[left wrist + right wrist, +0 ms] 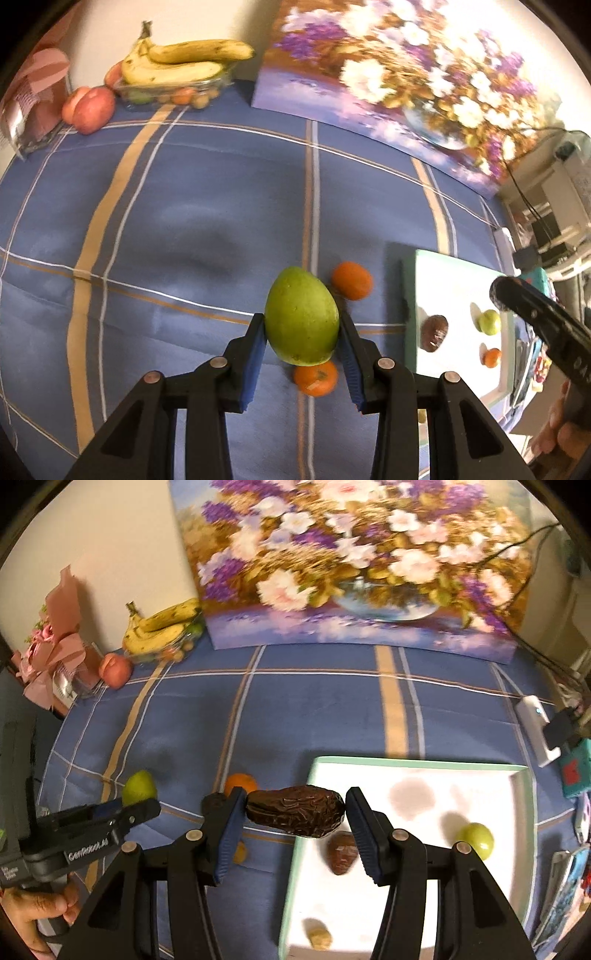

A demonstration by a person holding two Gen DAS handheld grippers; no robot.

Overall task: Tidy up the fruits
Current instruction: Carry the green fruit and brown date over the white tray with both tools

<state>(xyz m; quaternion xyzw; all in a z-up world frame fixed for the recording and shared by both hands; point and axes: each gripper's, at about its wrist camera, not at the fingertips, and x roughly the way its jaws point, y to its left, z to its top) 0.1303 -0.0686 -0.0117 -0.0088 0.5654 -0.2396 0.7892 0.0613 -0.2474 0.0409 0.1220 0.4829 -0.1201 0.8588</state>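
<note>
While hanging over the left rim of the tray [406, 762], grips a dark wrinkled date [295, 814] end to end in the right gripper [295, 799], jaws about half apart and pressed on both tips. Lies crosswise, long axis running left to right, one end over the blue cloth [314, 709], the other over the white floor of the tray. Probably needs only a short carry to the right and down to land beside the brown fruit [341, 853] and the small green fruit [476, 840] already inside. Sits far nearer the tray than the left gripper [302, 326]. Clamps, on that side, a green mango [301, 314] across its width, jaws wide apart, long axis pointing away from the camera. Cannot tell whether lifted clear of the orange [316, 376] showing under it or resting against it; a second orange [351, 280] just beyond. From there, finds the tray off to the right, across a strip of cloth.
</note>
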